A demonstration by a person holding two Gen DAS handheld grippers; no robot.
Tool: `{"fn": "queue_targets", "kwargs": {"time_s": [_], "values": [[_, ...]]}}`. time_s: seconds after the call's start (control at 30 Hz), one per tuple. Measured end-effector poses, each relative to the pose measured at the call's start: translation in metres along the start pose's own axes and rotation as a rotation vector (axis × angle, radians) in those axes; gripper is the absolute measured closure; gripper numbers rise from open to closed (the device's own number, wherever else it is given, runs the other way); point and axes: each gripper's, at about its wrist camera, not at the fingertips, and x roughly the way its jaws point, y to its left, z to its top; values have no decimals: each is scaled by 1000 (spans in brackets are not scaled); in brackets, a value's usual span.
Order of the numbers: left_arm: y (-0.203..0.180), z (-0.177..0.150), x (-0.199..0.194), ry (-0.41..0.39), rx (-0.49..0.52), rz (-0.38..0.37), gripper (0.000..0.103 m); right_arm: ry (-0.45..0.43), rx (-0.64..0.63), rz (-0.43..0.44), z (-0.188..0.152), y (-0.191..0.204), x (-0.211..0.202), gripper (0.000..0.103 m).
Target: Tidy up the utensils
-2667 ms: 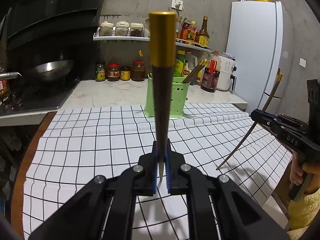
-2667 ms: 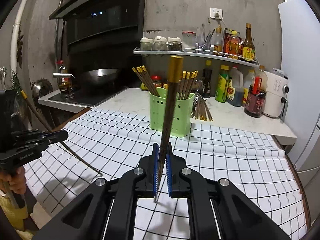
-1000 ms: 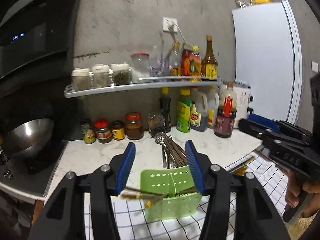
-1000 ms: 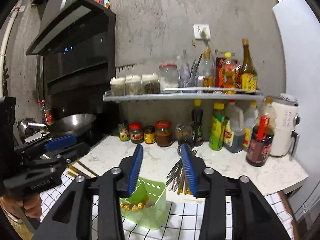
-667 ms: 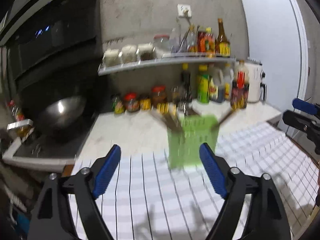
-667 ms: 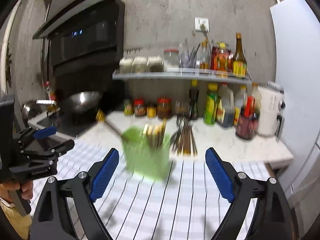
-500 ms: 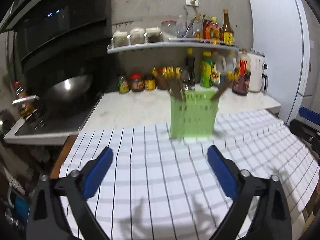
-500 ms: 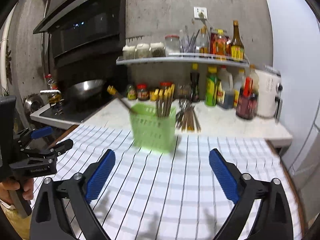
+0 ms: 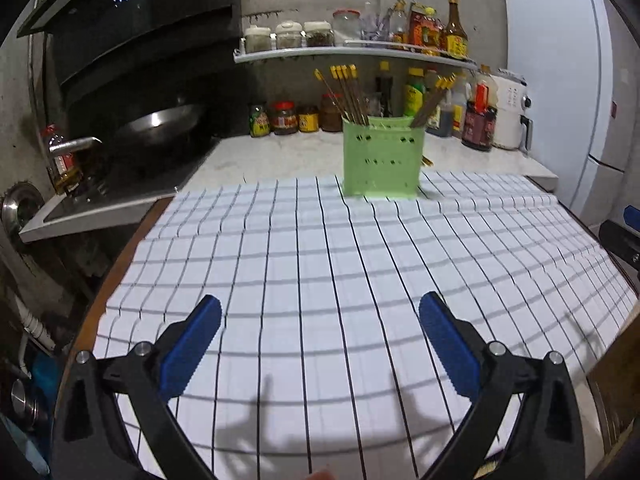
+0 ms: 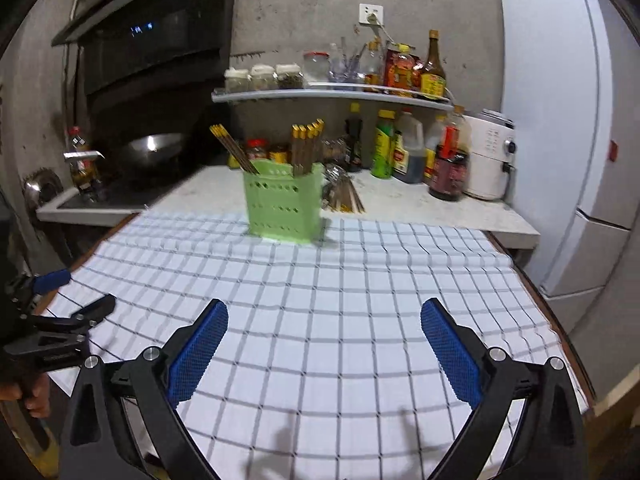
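Your left gripper (image 9: 320,312): jaws spread wide, having just been opening, nothing between the blue pads (image 9: 190,352). Right gripper (image 10: 324,316): the same, having just been opening, pads bare. Both hang over the checked cloth (image 9: 320,260), pointed down at it and well apart from any utensil. That reads as hands freed to look for the next pick, not a grip in progress.

Cloth under and ahead of both jaws: no loose utensil shows on it in either view.

Green holder (image 9: 382,160) stands upright at the far edge of the cloth, by the marble counter (image 10: 420,208). Gold-tipped chopsticks (image 9: 344,92) stand in it, leaning in bunches toward its left and right sides, tips up. This seems to be where the sorted pieces go.

Behind the holder in the right view, more utensils (image 10: 344,196) lie flat on the counter. Whether they belong to your job, I cannot tell. If so, you have a long reach past the holder.
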Motion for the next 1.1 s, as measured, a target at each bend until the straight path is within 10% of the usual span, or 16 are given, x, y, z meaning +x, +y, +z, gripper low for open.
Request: {"fn": "queue_targets", "kwargs": {"time_s": [1.1], "values": [[-4, 5, 8, 7, 14, 18, 6, 57, 36, -13, -14, -16, 20, 7]]}}
